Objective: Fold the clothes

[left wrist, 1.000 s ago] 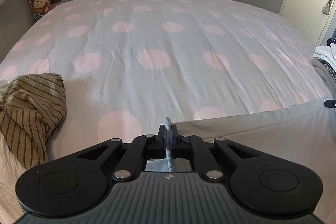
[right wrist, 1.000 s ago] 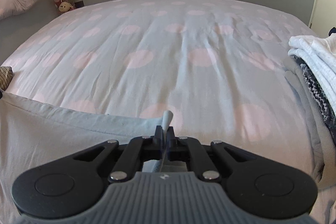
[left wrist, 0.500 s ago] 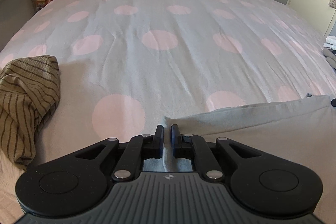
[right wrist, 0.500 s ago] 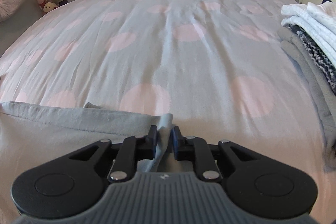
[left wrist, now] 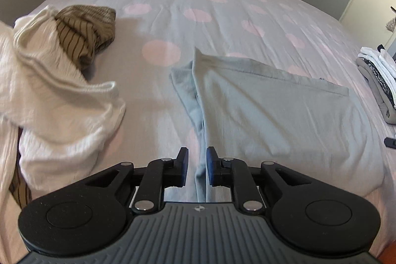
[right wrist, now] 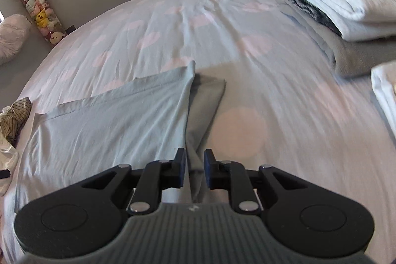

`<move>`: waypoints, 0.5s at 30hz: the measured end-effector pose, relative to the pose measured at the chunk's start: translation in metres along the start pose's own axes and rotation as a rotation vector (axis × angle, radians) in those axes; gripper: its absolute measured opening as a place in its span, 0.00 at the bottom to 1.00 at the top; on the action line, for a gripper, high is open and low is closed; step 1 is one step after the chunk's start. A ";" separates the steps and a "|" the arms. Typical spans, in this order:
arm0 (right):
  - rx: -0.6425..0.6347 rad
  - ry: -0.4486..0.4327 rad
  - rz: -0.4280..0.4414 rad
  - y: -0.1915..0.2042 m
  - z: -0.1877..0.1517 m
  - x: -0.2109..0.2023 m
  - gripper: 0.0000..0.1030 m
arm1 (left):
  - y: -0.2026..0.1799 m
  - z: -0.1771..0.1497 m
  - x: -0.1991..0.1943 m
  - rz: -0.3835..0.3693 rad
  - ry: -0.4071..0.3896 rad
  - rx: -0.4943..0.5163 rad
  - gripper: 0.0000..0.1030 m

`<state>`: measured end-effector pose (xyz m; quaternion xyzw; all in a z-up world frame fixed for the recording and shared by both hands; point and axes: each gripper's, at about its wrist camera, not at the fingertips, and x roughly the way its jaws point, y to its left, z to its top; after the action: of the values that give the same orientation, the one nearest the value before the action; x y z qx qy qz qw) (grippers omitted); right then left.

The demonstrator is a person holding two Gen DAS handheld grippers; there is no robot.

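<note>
A light grey-blue garment (left wrist: 272,110) lies flat on the polka-dot bed, folded over on itself, and it also shows in the right wrist view (right wrist: 111,120). My left gripper (left wrist: 197,160) is open over the garment's left folded edge, with cloth lying loose between the jaws. My right gripper (right wrist: 194,161) is open over the garment's right edge, where a folded strip (right wrist: 205,103) sticks out. Neither gripper pinches the cloth.
A white knit garment (left wrist: 57,95) and a brown striped one (left wrist: 86,34) are heaped at the left. A stack of folded clothes (right wrist: 339,1) sits at the right, also in the left wrist view (left wrist: 378,81). A tube of plush toys (right wrist: 37,9) stands by the wall.
Both grippers have opened and let go of the garment's top edge. They have pulled back toward me and risen, and the garment now lies folded on the bed.
</note>
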<state>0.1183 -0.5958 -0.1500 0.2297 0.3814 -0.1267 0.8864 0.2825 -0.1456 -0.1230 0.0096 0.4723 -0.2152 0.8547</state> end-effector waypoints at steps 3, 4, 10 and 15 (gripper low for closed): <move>0.076 0.003 0.016 -0.004 -0.024 -0.012 0.19 | 0.001 -0.018 -0.011 0.004 -0.011 -0.067 0.18; 0.099 0.006 0.020 -0.007 -0.031 -0.012 0.19 | 0.001 -0.024 -0.013 0.004 -0.014 -0.089 0.23; 0.234 0.028 0.043 -0.021 -0.065 -0.011 0.21 | 0.004 -0.057 -0.014 -0.022 0.018 -0.202 0.26; 0.278 0.057 0.063 -0.024 -0.070 -0.007 0.29 | 0.011 -0.066 -0.004 -0.041 0.048 -0.246 0.26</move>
<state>0.0606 -0.5805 -0.1947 0.3657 0.3776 -0.1438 0.8384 0.2316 -0.1196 -0.1587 -0.0998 0.5157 -0.1729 0.8332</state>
